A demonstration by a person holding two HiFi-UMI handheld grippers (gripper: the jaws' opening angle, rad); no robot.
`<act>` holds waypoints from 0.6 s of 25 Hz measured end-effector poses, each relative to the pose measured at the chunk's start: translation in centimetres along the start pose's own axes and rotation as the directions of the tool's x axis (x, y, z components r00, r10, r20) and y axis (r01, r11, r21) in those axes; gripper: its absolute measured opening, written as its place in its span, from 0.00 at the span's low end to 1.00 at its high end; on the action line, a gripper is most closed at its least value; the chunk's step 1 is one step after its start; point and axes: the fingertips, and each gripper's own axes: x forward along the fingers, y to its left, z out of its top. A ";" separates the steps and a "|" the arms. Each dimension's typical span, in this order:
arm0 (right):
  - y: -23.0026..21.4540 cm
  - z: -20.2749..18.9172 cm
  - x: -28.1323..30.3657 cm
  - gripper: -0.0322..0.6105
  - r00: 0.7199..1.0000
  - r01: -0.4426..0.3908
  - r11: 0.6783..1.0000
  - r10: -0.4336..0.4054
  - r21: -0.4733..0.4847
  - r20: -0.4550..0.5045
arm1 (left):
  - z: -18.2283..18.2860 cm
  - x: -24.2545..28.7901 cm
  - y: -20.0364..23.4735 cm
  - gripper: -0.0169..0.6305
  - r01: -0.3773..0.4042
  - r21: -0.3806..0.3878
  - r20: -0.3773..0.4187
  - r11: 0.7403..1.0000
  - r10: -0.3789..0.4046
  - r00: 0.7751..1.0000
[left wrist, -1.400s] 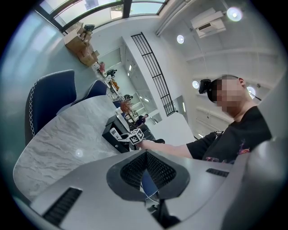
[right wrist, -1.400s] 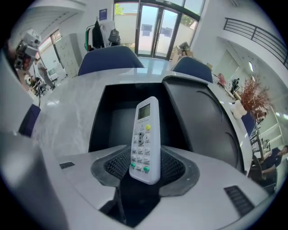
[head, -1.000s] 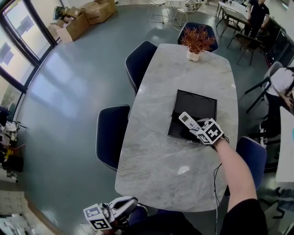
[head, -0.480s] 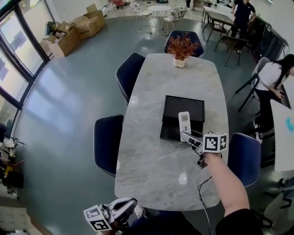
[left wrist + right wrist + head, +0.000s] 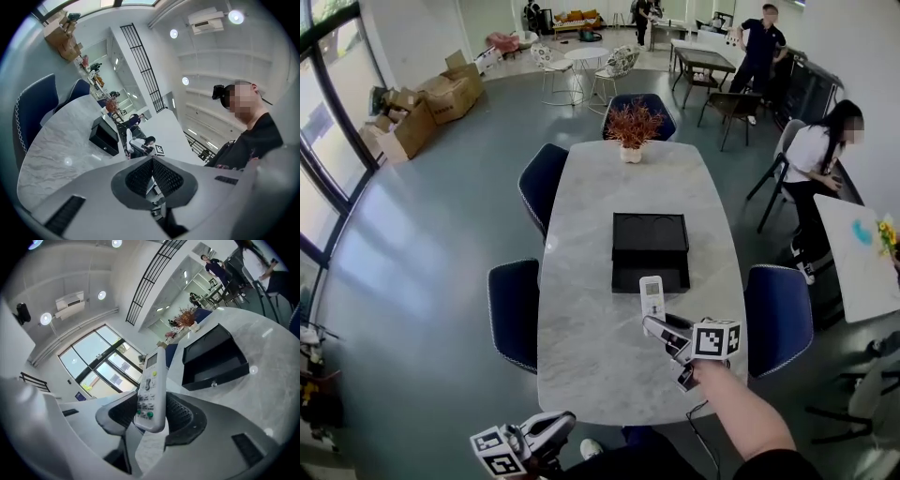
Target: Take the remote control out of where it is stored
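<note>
Since a second ago, the remote control (image 5: 652,298) has been drawn back from over the black box (image 5: 649,234). It is now held above the table (image 5: 581,366), just clear of the open drawer (image 5: 650,278). Its lower end is clamped between the pads of the right gripper (image 5: 152,414), and the rest sticks out forward past the jaws. The left gripper (image 5: 152,174) is held low, off the near table edge, with its jaws pressed together on nothing. Removal looks complete, so a setting-down is judged to be what remains. A bare patch of table should be chosen and the remote lowered flat. The grip should be released only once the remote's back is supported, since a hold on one end allows pivoting.
</note>
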 end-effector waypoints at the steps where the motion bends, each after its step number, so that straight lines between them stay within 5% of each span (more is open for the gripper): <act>1: 0.8 -1.0 -0.4 0.34 1.000 -0.006 1.000 0.006 0.013 0.006 | -0.1 -0.5 -0.1 0.04 0.006 0.001 -0.001 1.000 -0.006 1.000; 15: 8.4 -14.2 -6.3 0.29 0.995 -0.045 0.993 0.035 0.112 0.090 | -4.7 -6.4 -2.7 0.04 0.114 0.016 -0.093 0.993 -0.112 0.989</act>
